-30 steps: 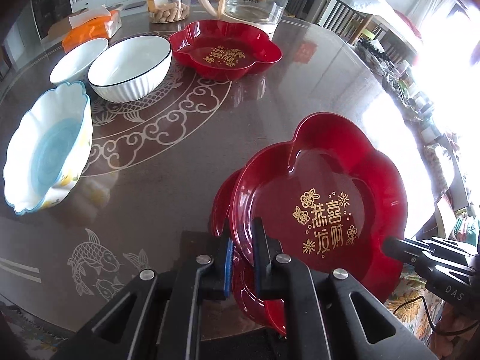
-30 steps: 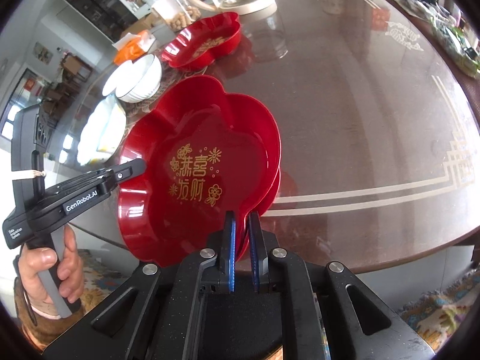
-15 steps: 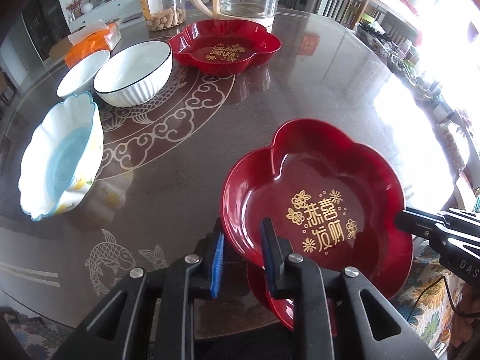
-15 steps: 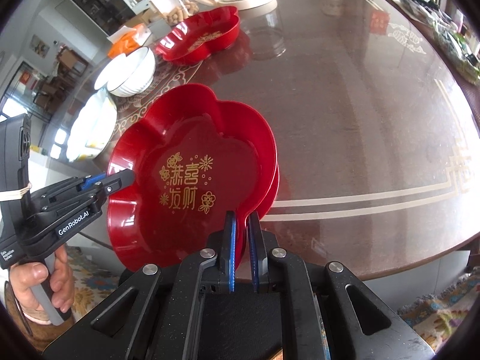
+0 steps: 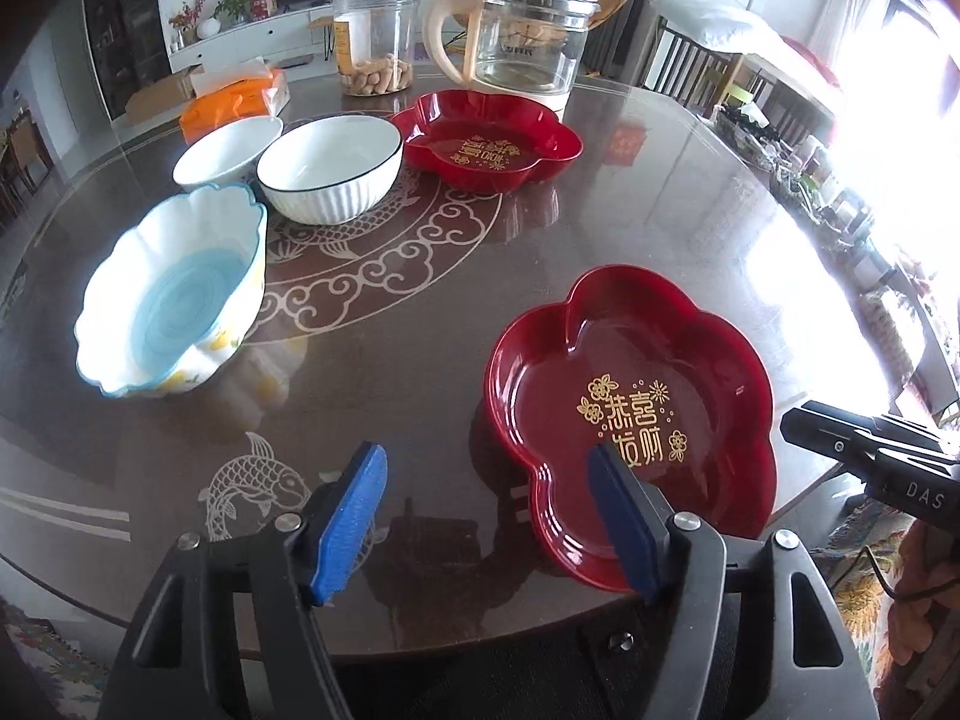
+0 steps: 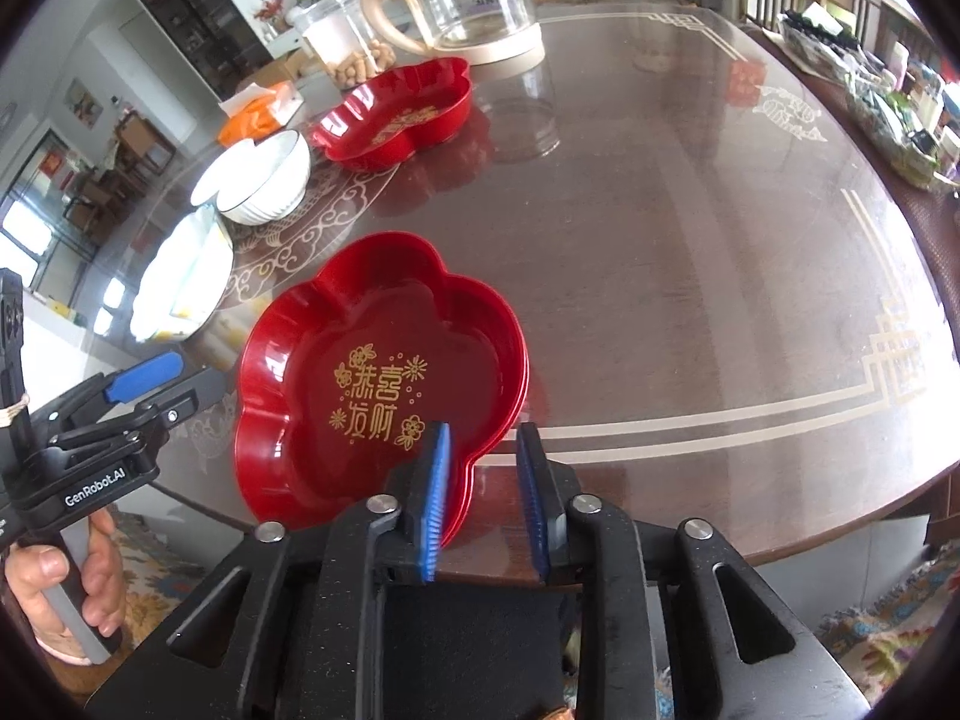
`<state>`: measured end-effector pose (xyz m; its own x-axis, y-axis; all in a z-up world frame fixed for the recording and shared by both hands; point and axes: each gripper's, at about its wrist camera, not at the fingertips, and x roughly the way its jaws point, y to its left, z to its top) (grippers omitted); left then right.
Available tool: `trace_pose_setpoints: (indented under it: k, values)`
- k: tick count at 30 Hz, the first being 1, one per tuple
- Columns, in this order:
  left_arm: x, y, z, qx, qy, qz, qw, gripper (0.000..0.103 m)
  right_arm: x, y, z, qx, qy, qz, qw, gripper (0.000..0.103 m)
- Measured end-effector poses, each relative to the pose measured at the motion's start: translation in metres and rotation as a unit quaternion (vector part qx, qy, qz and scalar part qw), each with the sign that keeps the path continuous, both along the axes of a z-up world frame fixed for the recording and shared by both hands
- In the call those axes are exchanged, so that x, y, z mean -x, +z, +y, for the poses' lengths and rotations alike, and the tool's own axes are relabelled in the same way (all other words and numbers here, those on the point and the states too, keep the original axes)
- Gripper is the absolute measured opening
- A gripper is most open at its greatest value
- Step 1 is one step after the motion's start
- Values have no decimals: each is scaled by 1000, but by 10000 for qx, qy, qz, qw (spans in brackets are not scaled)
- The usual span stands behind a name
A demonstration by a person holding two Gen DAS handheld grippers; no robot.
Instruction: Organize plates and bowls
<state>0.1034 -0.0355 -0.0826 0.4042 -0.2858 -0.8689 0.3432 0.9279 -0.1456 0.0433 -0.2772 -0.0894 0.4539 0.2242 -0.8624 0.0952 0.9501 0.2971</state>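
The stacked red plates (image 6: 384,384) rest at the surface's (image 6: 690,276) near edge, both claws, left (image 5: 486,516) and right (image 6: 483,492), just opening empty, while a third red plate (image 5: 489,141) at twelve o'clock and three bowls remain unsorted.

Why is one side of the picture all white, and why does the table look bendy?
Left wrist view: window light burns out the right edge, glaring off the table. Right wrist view: evener light; the fisheye lens curves the table's edge and stripes. The red plate stays sharp in both.
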Motion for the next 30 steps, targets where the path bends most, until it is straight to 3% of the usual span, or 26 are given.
trace_pose_setpoints:
  k: [1,12,18,23,30]
  values:
    - [5,-3,5,85,16,21,10000,70,2,-1,0,-24,-12,-36,10000,44]
    - [36,-33,29,581,33,321,9978,70,24,-13,0,-195,-84,-240,9995,48]
    - [46,-36,24,724,-386,250,9963,70,34,-16,0,-347,-27,-224,9991,49]
    - [56,-36,13,679,-797,96,9945,70,39,-23,8,-430,240,-111,9987,50]
    - [53,-36,15,844,-841,77,9928,71,48,-26,36,-277,854,-24,9960,56]
